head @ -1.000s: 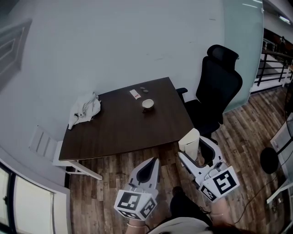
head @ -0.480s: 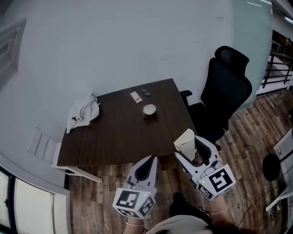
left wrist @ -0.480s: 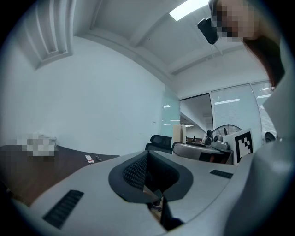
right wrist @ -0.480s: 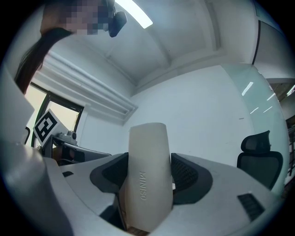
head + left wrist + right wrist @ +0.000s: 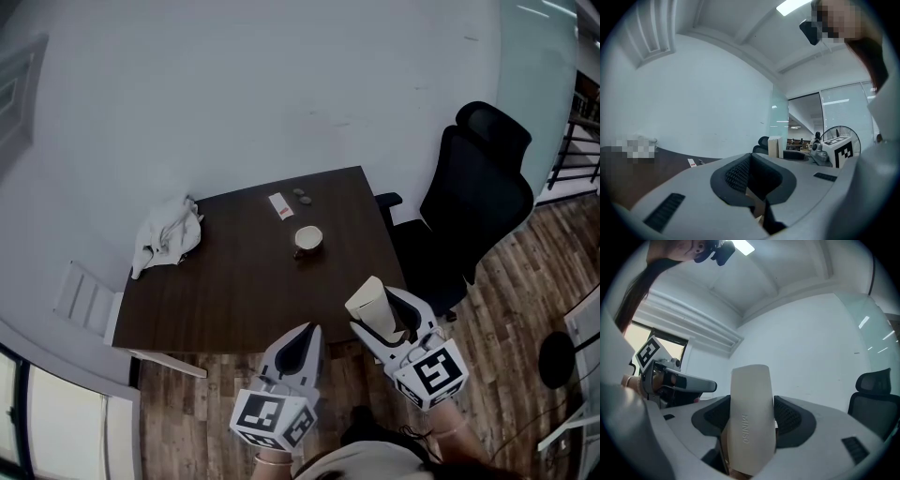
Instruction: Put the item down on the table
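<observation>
A cream, oblong case (image 5: 367, 300) printed MINISO (image 5: 751, 418) stands upright between the jaws of my right gripper (image 5: 382, 314), which is shut on it. In the head view it hangs just off the near right corner of the dark wooden table (image 5: 234, 281), above the floor. My left gripper (image 5: 305, 345) is beside it on the left, at the table's near edge, with its jaws closed to a point and nothing in them. In the left gripper view the left gripper (image 5: 757, 187) has its dark pads together.
On the table stand a small cup (image 5: 307, 238), a white card (image 5: 279, 204), two small dark objects (image 5: 302, 195) and a crumpled white cloth (image 5: 167, 234) at the left end. A black office chair (image 5: 473, 206) stands right of the table.
Both grippers have come closer to the table's near edge. The right gripper with the case has shifted left toward the near right corner. The left gripper stays shut.
</observation>
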### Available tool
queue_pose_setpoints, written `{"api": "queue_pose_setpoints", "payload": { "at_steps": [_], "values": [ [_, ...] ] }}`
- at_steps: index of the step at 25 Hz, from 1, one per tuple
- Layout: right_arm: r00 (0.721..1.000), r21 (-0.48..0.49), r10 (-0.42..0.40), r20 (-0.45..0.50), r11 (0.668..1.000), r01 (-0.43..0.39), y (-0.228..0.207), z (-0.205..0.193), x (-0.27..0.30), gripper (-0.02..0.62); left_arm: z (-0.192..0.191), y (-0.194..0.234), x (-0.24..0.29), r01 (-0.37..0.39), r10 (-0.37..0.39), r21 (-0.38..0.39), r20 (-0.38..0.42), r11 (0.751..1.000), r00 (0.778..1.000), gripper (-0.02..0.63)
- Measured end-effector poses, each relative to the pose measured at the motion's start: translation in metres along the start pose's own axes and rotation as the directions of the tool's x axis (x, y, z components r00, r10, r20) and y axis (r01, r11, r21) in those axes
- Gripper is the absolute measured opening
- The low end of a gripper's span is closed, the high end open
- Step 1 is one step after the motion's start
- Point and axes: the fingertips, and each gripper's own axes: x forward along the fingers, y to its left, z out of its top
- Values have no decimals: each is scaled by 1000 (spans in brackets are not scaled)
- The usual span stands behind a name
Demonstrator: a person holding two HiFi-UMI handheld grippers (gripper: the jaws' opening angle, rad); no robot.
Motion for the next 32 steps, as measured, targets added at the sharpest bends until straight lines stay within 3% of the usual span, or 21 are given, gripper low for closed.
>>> {"api": "queue_pose_setpoints", "payload": {
  "at_steps": [11, 32],
  "values": [
    [993, -44, 50, -111, 998, -55, -18, -42, 53, 290, 1, 35, 24, -41, 41, 0, 2, 999, 999, 18],
    [946, -101, 38, -321, 992, -74, -20, -127, 126, 290, 16, 103, 40, 16, -16, 20, -29, 1000, 999, 18]
  ]
}}
